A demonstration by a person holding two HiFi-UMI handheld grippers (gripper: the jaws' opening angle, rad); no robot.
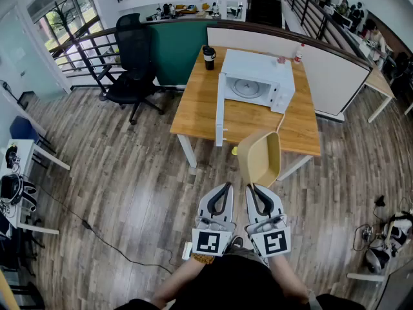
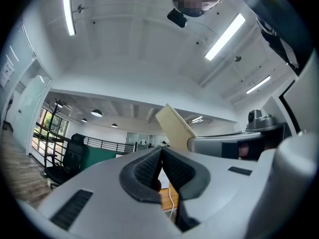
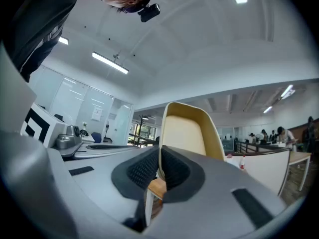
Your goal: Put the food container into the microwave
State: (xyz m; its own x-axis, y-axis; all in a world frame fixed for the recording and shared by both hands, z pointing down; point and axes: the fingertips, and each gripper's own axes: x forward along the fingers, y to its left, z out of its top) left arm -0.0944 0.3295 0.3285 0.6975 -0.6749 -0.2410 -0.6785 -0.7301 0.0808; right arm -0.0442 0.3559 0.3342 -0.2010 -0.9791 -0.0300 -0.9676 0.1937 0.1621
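Note:
A white microwave (image 1: 258,82) stands on the wooden table (image 1: 193,112) with its door (image 1: 220,108) swung open toward me; the glass turntable inside is bare. I see no food container in any view. Both grippers are held close to the person's body, well short of the table and pointing at it. My left gripper (image 1: 225,187) is shut with nothing in it, the jaws meeting (image 2: 162,152). My right gripper (image 1: 253,189) is likewise shut and empty (image 3: 159,152).
A yellow chair (image 1: 261,158) stands between the grippers and the table, and fills the middle of the right gripper view (image 3: 189,131). A black cup (image 1: 209,57) and a small bottle (image 1: 299,52) are on the table's far side. A black office chair (image 1: 132,76) is at the left.

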